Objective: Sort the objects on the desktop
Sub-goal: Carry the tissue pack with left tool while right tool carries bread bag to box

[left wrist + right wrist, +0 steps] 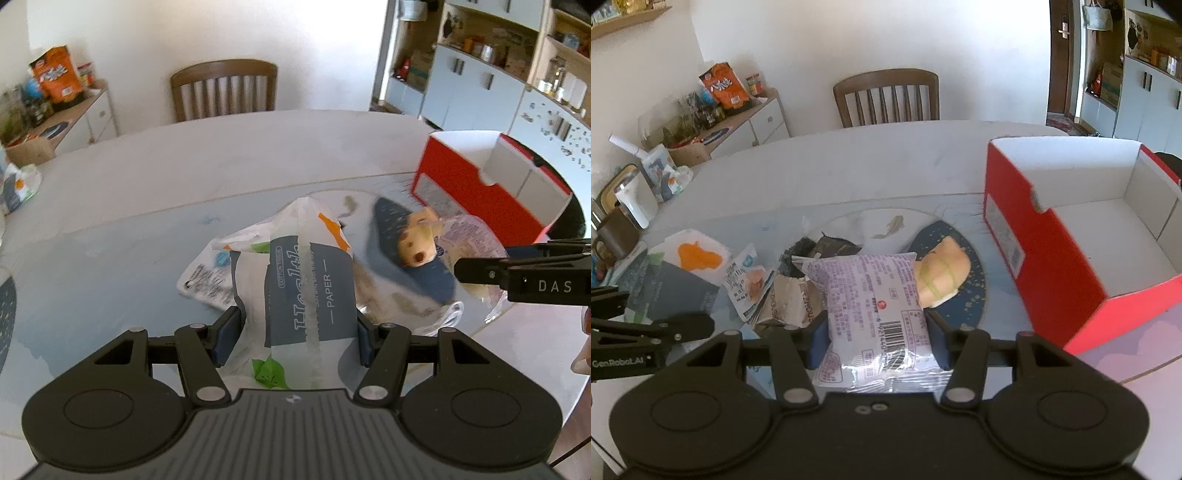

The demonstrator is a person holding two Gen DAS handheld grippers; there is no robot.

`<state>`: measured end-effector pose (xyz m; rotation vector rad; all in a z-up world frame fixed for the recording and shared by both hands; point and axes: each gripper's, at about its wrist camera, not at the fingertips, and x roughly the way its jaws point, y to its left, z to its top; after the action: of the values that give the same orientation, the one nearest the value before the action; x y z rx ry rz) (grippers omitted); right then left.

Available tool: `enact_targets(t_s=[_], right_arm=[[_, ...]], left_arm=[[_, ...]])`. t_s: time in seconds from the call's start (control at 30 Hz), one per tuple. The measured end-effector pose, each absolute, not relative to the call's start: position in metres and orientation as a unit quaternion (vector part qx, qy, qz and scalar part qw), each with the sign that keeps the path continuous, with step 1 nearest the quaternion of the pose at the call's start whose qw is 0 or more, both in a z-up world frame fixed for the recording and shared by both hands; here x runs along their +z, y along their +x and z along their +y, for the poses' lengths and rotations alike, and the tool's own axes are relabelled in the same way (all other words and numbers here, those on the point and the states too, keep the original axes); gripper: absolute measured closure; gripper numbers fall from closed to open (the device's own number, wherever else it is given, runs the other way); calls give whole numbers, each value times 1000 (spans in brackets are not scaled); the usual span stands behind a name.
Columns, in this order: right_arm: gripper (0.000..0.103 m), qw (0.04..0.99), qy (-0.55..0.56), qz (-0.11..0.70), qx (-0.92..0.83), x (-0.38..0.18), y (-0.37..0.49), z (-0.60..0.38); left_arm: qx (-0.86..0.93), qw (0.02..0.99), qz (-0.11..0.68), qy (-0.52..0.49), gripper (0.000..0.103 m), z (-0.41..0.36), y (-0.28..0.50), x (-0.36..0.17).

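Observation:
My left gripper [297, 332] is shut on a white and grey tissue pack [303, 291] marked "PAPER", held over the table. My right gripper [877, 338] is shut on a purple snack packet [873, 295] with a barcode. In the left wrist view the right gripper [458, 271] comes in from the right, with the purple packet [469, 236] beside a toy dog [417, 240]. In the right wrist view the left gripper [709, 325] comes in from the left with the tissue pack [683, 273]. An open red box [1067, 229] stands to the right; it also shows in the left wrist view [480, 184].
Several small packets [750, 280] and a crumpled paper bag [790, 299] lie in a heap on a round blue mat [975, 284]. A wooden chair [886, 98] stands behind the table. A sideboard [738, 122] with clutter is at the far left.

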<state>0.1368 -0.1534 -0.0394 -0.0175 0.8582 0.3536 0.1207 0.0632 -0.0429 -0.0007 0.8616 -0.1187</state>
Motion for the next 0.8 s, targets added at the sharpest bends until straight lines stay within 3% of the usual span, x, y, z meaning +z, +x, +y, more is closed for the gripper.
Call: enact_targets(t_s=[0.8], right_arm=[[49,907,-19,392,155,13,155,-270]], left_arm=[[-163,909,378,58,42,-84,166,13]])
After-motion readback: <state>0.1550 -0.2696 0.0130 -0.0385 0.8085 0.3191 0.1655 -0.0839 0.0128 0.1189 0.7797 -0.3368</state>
